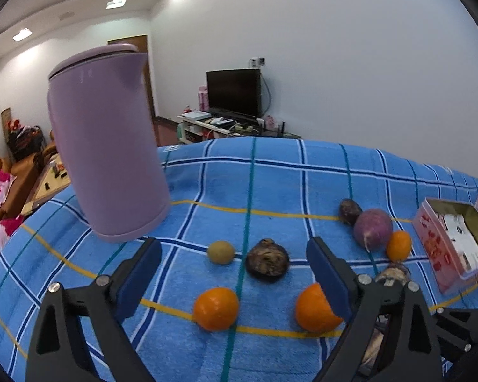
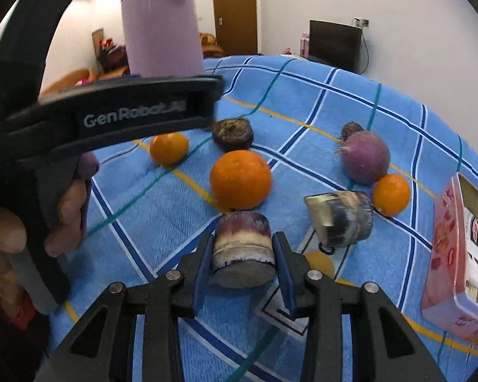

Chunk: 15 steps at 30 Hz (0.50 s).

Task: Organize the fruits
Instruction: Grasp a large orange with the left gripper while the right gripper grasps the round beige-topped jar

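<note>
In the right wrist view my right gripper [image 2: 242,242] is shut on a short purple-and-cream sugarcane piece [image 2: 243,251], low over the blue checked cloth [image 2: 162,222]. A second sugarcane piece [image 2: 341,219] lies just right of it. Three oranges [image 2: 240,180] [image 2: 169,148] [image 2: 391,194], a purple radish [image 2: 365,157] and a dark brown bulb [image 2: 232,133] lie beyond. My left gripper [image 1: 234,245] stands open and holds nothing. It hovers over two oranges [image 1: 216,308] [image 1: 318,308], a yellow-green fruit [image 1: 220,252] and the dark bulb [image 1: 267,265].
A tall lilac kettle [image 1: 108,146] stands at the cloth's far left. An open pink box [image 1: 452,248] sits at the right edge, beside the radish [image 1: 372,227] and a small orange [image 1: 398,245]. A hand [image 2: 67,210] holds the left gripper's body [image 2: 137,111], which crosses the right wrist view.
</note>
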{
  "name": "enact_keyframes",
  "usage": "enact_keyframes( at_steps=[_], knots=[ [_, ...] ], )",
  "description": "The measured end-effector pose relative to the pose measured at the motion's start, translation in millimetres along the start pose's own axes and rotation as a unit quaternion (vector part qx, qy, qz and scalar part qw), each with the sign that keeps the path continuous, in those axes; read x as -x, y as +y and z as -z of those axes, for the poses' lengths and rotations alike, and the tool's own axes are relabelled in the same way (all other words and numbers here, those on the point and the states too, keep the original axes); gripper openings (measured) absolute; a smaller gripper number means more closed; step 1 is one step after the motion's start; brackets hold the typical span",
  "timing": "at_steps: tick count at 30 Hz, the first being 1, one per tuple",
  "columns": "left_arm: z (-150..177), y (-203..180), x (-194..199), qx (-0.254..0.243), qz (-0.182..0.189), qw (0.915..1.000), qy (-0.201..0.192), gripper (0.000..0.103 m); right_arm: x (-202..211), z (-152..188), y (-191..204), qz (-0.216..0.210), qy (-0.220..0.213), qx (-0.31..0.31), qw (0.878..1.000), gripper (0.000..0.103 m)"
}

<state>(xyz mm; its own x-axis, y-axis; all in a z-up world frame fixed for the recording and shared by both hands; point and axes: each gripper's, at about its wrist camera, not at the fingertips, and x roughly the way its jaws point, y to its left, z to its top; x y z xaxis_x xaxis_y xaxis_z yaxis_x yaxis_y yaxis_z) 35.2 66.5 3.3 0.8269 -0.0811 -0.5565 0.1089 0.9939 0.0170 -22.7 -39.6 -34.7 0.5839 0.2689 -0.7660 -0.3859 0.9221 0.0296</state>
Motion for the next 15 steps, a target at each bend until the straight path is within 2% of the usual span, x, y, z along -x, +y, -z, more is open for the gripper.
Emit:
enact_keyframes(
  at_steps=[4,6,8,10,11,14,15],
  knots=[
    [1,0,0,-0.001,0.014,0.9999,0.006,0.094,6,2,-15,-0.005,-0.008,-0.038,0.999,0.039],
    [1,0,1,0.004,0.033,0.9994,0.008,0.094,17,1,-26,-0.022,-0.035,-0.061,0.997,0.039],
    [0,1,1,0.014,0.064,0.9978,0.015,0.094,44,1,-46,-0.034,-0.09,-0.098,0.991,0.039],
    [1,-3,0,0.01,0.081,0.9965,0.022,0.091,60,1,-59,-0.006,-0.123,-0.119,0.985,0.039],
    [3,-7,-1,0.001,0.085,0.9961,0.026,0.086,69,3,-67,0.025,-0.139,-0.129,0.981,0.039],
    [9,-23,-9,-0.02,0.112,0.9917,0.06,0.081,80,8,-88,0.097,-0.159,-0.159,0.969,0.039],
    [12,-30,-12,-0.03,0.116,0.9902,0.072,0.079,81,9,-95,0.101,-0.161,-0.169,0.967,0.039]
  ],
)
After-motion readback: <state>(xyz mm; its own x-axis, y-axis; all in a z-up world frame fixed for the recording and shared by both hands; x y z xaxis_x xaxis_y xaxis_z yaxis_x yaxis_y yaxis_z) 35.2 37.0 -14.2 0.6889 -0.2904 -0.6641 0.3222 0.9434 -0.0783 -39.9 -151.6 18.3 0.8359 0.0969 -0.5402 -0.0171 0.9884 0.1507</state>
